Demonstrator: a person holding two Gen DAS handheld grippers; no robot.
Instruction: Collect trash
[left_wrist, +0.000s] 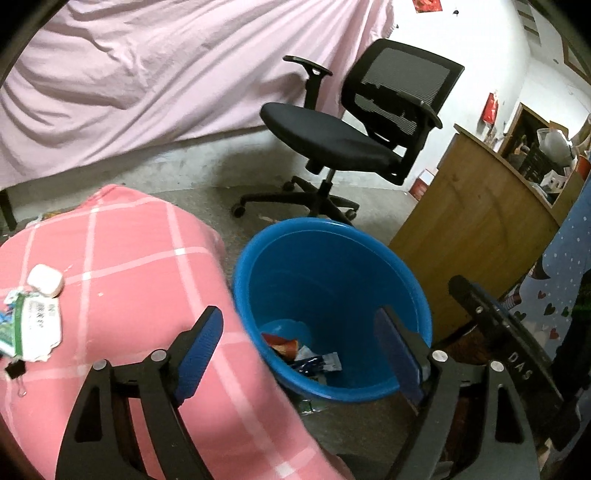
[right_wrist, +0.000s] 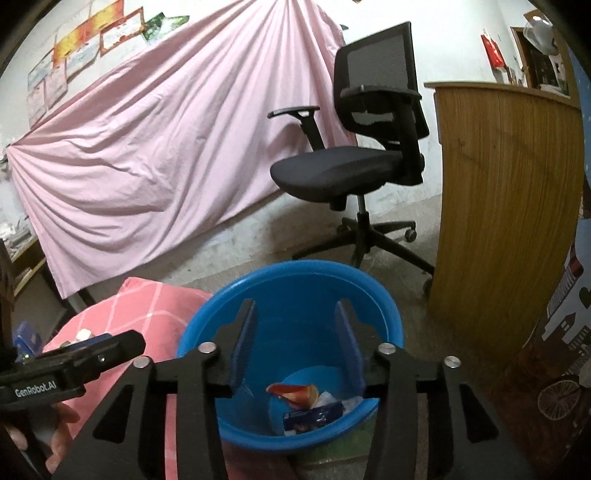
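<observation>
Right now, from the left wrist view, the left tool hangs wide and empty, one blue pad over the edge of the pink checked cushion and the other over the blue bin that stands on the floor just beside it. Down in the bin lie a red wrapper and a blue-and-white packet. On the cushion's far left sit the things not yet collected: a crumpled white wrapper with green print, a small white rounded case touching its upper edge, and a black binder clip just below it. A black office chair and a wooden cabinet stand behind the bin. From the right wrist view, the right tool is also parted with nothing between its pads, poised above the bin's mouth, where the same wrappers show at the bottom. To my eye the wrapper on the cushion will be light, thin and crackly, giving way under a pinch, so a bunched fold near its middle looks the surest hold; a flat edge could slip out. The soft cushion beneath will likely sink under a press.
</observation>
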